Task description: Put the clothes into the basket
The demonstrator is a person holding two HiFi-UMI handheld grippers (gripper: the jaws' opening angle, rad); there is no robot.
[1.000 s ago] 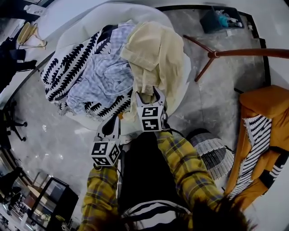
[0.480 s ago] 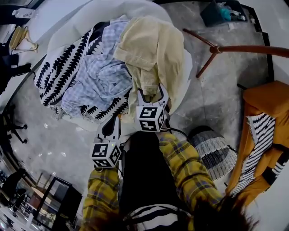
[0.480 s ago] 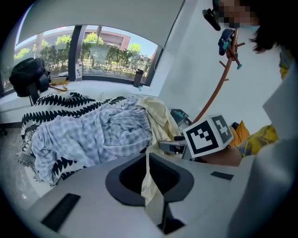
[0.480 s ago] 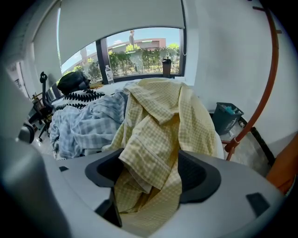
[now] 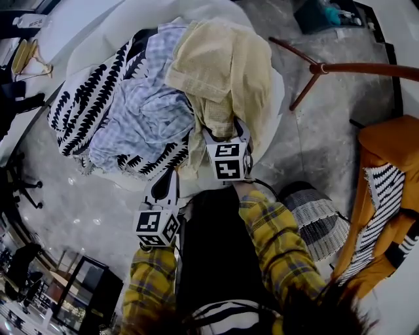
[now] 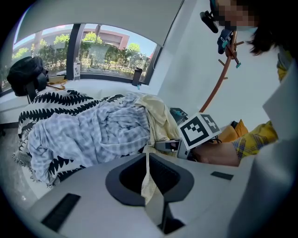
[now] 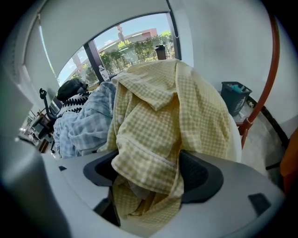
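A yellow checked shirt lies on top of a clothes pile, beside a pale blue checked garment and a black-and-white patterned throw. The pile rests on a white round seat. My right gripper is at the shirt's lower folds. Its jaws have just been opening and stand wide, with bunched yellow cloth between them. My left gripper sits at the pile's near edge, shut on a thin strip of the yellow shirt. The white wicker basket stands on the floor to the right.
Wooden coat-stand legs cross the floor behind the basket. An orange chair draped with striped cloth is at the right edge. A dark bin stands far back, and a black shelf unit at lower left.
My right gripper has sunk further into the yellow shirt's folds and its jaws have spread wider. The left gripper has stayed at the pile's near edge, still pinching the yellow strip.
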